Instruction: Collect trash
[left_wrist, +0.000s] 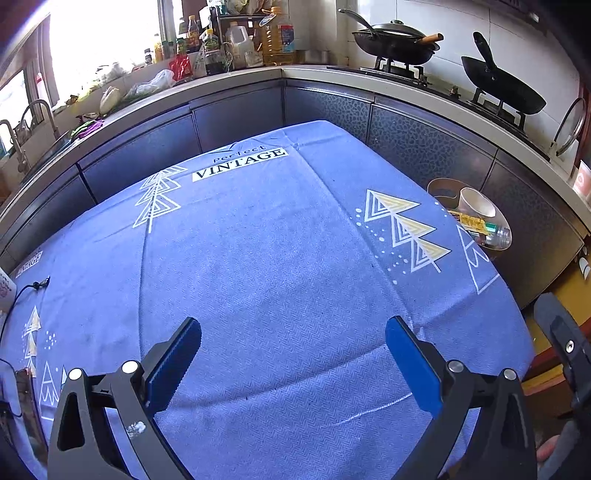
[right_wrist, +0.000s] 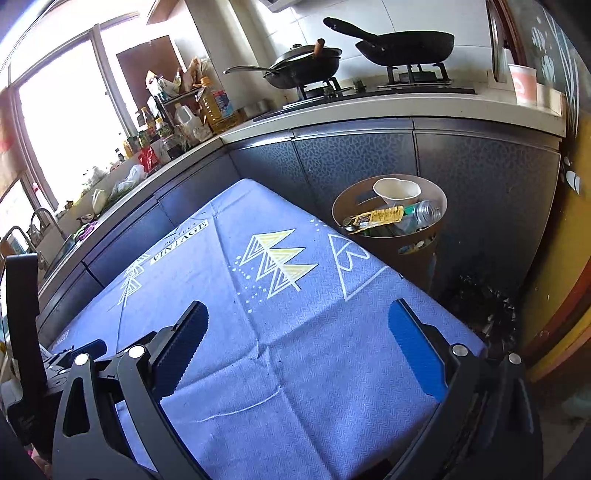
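With nothing held between them, the fingers of the left gripper (left_wrist: 293, 363) are seen spread wide above the blue tablecloth (left_wrist: 280, 258), and the fingers of the right gripper (right_wrist: 297, 350) are likewise spread and empty over the same cloth near its right-hand edge. No contact with the cloth can be confirmed for either pair. Beyond the fingers, the visible part of the worktop carries only the printed cloth, with a thin black cable (left_wrist: 26, 291) lying at its far left edge; no loose trash is seen on it. Past the worktop's right-hand corner, a round brown waste bin (right_wrist: 388, 236) stands on the floor against the dark cabinet fronts (right_wrist: 480, 192). Inside it are seen a white paper cup (right_wrist: 397, 191), a yellow wrapper (right_wrist: 384, 215) and a clear plastic bottle (right_wrist: 424, 212), all resting at or near the rim. Further out, two black pans (right_wrist: 406, 42) sit on the hob.

The collecting step is judged to be at or near its end, since the trash is already in the bin. Any next move would call for a search of the hidden worktop areas for remaining items; should none be found, both grippers may be withdrawn.
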